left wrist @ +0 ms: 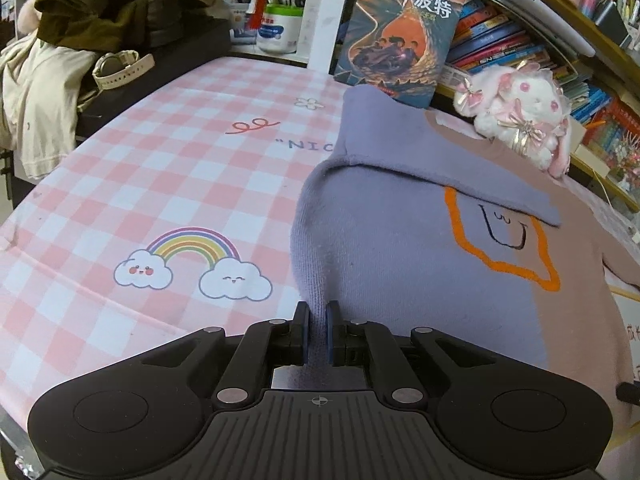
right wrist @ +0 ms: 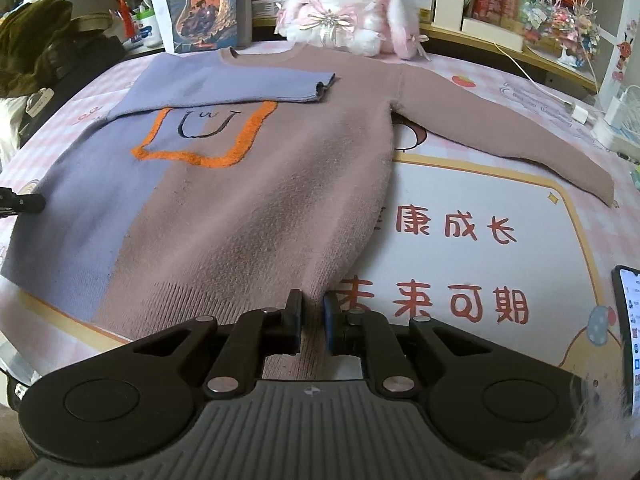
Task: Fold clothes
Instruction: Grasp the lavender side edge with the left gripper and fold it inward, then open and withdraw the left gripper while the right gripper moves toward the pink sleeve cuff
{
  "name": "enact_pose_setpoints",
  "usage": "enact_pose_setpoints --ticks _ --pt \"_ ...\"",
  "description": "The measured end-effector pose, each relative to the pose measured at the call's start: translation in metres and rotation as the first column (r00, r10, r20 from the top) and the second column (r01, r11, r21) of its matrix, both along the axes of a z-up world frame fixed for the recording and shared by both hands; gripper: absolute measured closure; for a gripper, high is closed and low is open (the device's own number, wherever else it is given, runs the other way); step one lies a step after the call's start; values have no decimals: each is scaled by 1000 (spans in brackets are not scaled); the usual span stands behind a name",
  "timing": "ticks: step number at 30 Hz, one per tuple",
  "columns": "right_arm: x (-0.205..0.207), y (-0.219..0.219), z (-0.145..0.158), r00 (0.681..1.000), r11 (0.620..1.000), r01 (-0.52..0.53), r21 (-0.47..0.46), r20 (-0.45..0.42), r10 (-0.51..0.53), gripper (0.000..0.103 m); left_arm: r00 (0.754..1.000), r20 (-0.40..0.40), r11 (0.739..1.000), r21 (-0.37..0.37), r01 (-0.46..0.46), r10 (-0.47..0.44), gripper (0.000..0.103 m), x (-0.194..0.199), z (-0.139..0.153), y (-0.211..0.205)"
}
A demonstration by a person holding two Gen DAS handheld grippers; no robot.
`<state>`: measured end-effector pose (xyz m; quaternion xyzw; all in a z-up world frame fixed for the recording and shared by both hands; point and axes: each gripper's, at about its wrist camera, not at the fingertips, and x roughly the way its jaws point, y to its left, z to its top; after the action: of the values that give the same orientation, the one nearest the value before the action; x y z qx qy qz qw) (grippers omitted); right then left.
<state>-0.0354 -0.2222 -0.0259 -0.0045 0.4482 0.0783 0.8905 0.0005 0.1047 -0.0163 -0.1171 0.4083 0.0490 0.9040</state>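
Pink mat (right wrist: pixel 460 200), sweater (right wrist: pixel 248 208) hem pinched.

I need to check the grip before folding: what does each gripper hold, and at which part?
Both hold the sweater. The left gripper pinches the purple side at the bottom hem; the right gripper pinches the brown side at the ribbed bottom hem.

This looked like a child's room at home. A white plush rabbit with pink bows (right wrist: pixel 340 4) sat before crowded shelves of colourful books (left wrist: pixel 500 40), by a pink-and-white checked cartoon table cover (left wrist: pixel 160 184).
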Motion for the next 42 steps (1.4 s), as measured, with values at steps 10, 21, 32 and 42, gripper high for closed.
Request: enact_pose_setpoints --ticks 10,21,32,42 --pt "-2 1 0 998 998 62 3 -1 -62 92 1000 -5 1000 13 20 -20 86 0 3 4" --pt "-22 12 25 985 992 124 -11 119 -122 40 987 111 986 129 105 -119 40 -20 35 -21" --pt "-48 30 27 978 987 162 -23 135 -157 22 964 88 957 173 234 -252 18 -43 29 -45" --pt "-79 36 20 972 975 216 -61 106 -209 20 949 63 945 134 299 -309 16 -51 17 -51"
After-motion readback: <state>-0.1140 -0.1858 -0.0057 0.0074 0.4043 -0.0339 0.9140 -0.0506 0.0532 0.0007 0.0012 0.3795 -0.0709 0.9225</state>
